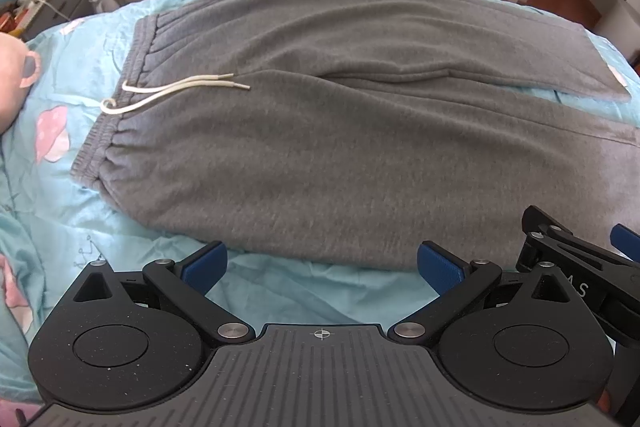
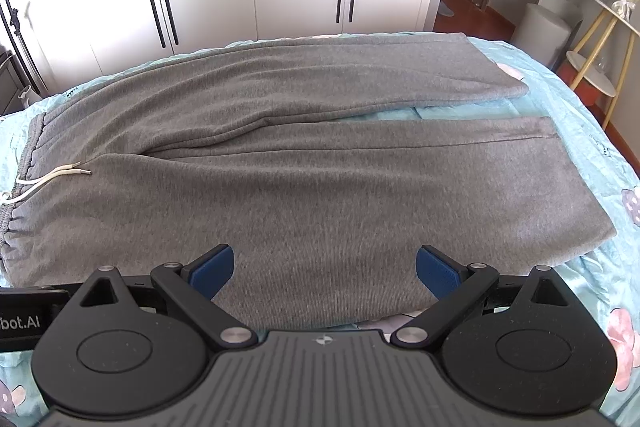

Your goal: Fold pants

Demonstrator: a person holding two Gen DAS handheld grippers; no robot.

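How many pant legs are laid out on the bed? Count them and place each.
2. The near leg lies flat just ahead of the right gripper; the far leg lies beyond it, toward the wardrobe. Neither is folded over.

Left hand-held gripper [image 1: 320,267] jaws spread wide; right hand-held gripper [image 2: 325,269] likewise (both side by side, empty).

Matt fleecy pants [image 1: 320,147] (cloth)
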